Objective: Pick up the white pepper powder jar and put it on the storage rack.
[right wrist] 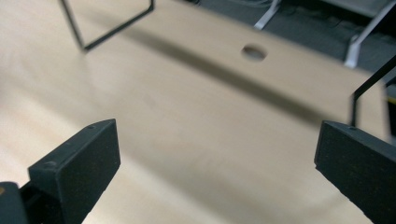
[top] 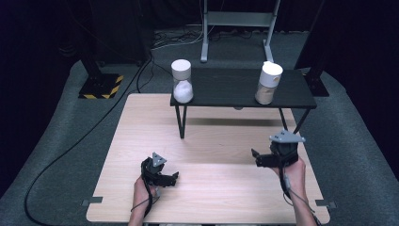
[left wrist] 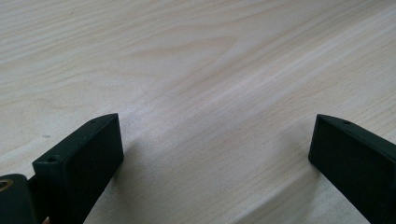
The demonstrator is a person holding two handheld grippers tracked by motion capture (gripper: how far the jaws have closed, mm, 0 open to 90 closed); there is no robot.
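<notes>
Here we hold both grippers low over the pale wooden table [top: 207,136], near its front edge and well apart from each other. Our left gripper [top: 170,179] sits at the left of the high view, its jaws spread wide; in the left gripper view [left wrist: 215,154] nothing but bare wood grain lies between them, and they pinch nothing. Our right gripper [top: 256,157] hovers at the right, carrying a grey three-cornered plate on top, with its jaws pointing toward the middle of the table. In the right gripper view [right wrist: 217,163] those jaws also stand wide apart, with only blurred tabletop between them.

Beyond both grippers stands a small black shelf [top: 235,89] on thin metal legs. On its left end stands a clear jar with white contents [top: 181,81] and a white lid. On its right end stands a jar with tan contents [top: 268,83], likewise white-lidded. Neither gripper touches either jar; the right gripper is the nearer to the tan one.
</notes>
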